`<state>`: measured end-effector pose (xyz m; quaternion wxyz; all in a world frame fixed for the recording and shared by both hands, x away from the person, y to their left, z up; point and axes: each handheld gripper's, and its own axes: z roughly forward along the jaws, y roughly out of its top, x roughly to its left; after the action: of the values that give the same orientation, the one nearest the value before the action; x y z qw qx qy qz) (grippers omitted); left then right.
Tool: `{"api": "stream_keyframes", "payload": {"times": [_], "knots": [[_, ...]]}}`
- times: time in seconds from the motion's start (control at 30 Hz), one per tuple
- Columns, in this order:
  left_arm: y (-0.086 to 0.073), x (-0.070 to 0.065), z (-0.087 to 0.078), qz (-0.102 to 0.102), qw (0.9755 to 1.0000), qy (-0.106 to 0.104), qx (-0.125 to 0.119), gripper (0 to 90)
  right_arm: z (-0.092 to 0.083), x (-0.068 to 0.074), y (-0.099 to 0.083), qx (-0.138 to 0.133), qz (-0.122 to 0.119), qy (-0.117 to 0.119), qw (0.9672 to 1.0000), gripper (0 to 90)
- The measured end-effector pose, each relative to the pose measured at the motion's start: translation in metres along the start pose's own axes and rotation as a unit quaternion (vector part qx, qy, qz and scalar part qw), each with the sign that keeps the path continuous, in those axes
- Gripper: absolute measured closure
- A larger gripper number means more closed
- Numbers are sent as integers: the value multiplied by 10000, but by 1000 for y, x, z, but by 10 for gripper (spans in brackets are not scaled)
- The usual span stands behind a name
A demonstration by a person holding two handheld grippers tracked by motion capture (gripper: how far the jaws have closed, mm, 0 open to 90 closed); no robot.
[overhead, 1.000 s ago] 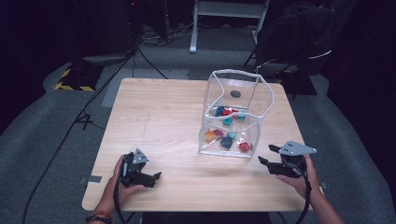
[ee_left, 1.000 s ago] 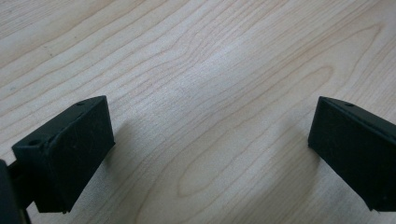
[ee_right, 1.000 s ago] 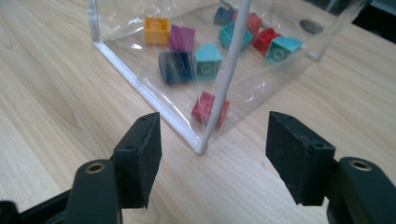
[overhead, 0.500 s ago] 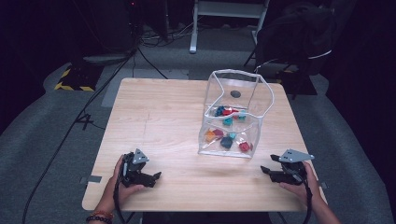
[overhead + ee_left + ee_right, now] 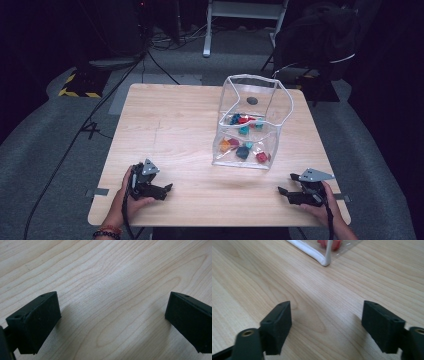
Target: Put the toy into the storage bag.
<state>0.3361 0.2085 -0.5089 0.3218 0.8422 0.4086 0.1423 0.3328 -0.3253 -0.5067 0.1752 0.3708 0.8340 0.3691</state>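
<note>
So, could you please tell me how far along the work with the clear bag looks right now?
Done: small coloured pieces already sit inside the clear bag, standing open. In hand: nothing; the left tool and right tool rest open near the table edge. Left: possibly closing the bag.

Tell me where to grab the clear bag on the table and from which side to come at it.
Grip the clear bag by its white-edged top rim, probably the near right part, coming in from above with the right gripper, whose jaws have just been opening and hold nothing. The bag stands open and upright, its walls thin and floppy, so the stiffer rim is likely the firmest hold. The coloured pieces lie at the bottom.
</note>
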Motion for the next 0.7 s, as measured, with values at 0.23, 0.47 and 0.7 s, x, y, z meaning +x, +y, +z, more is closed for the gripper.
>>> {"api": "stream_keyframes", "payload": {"times": [0.23, 0.47, 0.7], "knots": [[0, 0, -1, 27, 10000, 13, 3, 6, 1, -1, 0, -1, 22, 14, 10000, 210], [-1, 0, -1, -11, 10000, 5, 13, 5, 1, -2, 0, 2, 0, 34, 10000, 207], [-1, 0, -1, 11, 10000, 10, 11, 5, 2, -2, 0, 17, -48, 84, 10000, 179]]}}
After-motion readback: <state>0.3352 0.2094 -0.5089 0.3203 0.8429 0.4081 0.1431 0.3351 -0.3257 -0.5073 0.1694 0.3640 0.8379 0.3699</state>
